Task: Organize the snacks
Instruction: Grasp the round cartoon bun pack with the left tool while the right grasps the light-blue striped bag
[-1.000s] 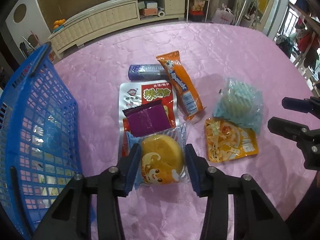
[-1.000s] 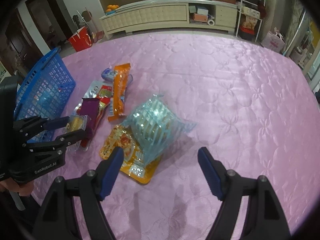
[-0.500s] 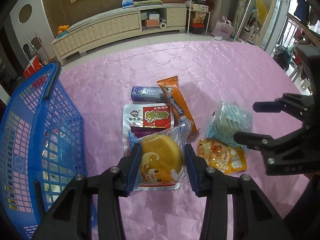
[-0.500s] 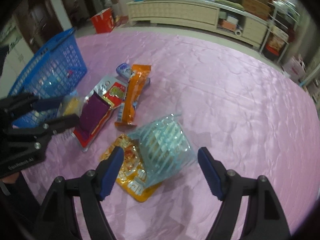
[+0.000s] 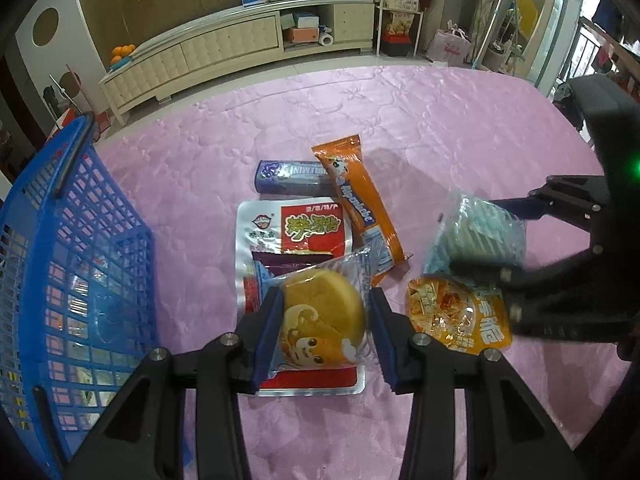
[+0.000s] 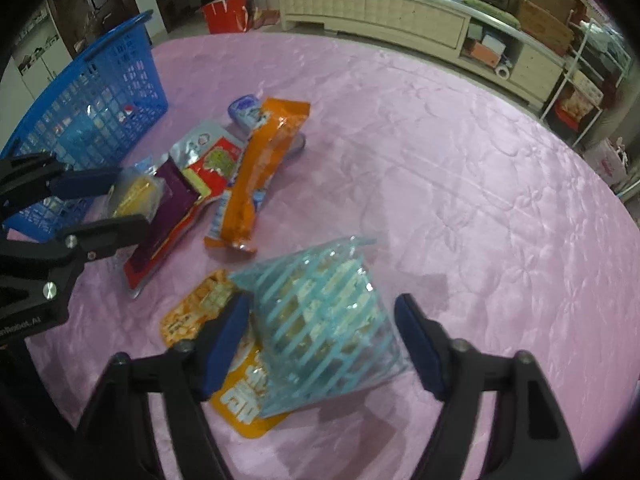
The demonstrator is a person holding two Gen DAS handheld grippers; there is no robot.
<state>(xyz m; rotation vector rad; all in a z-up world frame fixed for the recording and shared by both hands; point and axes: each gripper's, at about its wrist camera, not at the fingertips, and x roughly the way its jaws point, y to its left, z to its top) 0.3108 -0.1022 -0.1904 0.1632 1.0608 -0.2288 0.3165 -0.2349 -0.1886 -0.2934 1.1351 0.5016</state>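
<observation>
My left gripper [image 5: 322, 328] is shut on a wrapped round yellow cake [image 5: 320, 320] and holds it above the pink tablecloth; the cake also shows in the right wrist view [image 6: 134, 196]. My right gripper [image 6: 322, 344] is open, its fingers on either side of a blue-striped clear packet [image 6: 324, 328], which also shows in the left wrist view [image 5: 476, 236]. Beneath the packet lies a yellow-orange snack pouch [image 5: 456, 320]. A blue basket [image 5: 68, 264] stands at the left, with packets inside.
On the cloth lie a red-and-silver pouch [image 5: 296, 232] with a purple packet [image 6: 168, 200] on it, an orange stick pack [image 5: 360, 200] and a purple-blue tube [image 5: 292, 176]. A low cream cabinet [image 5: 240, 44] stands beyond the table.
My left gripper has lifted the cake off the purple packet and risen. My right gripper has moved in over the blue-striped packet, which now sits between its fingers.
</observation>
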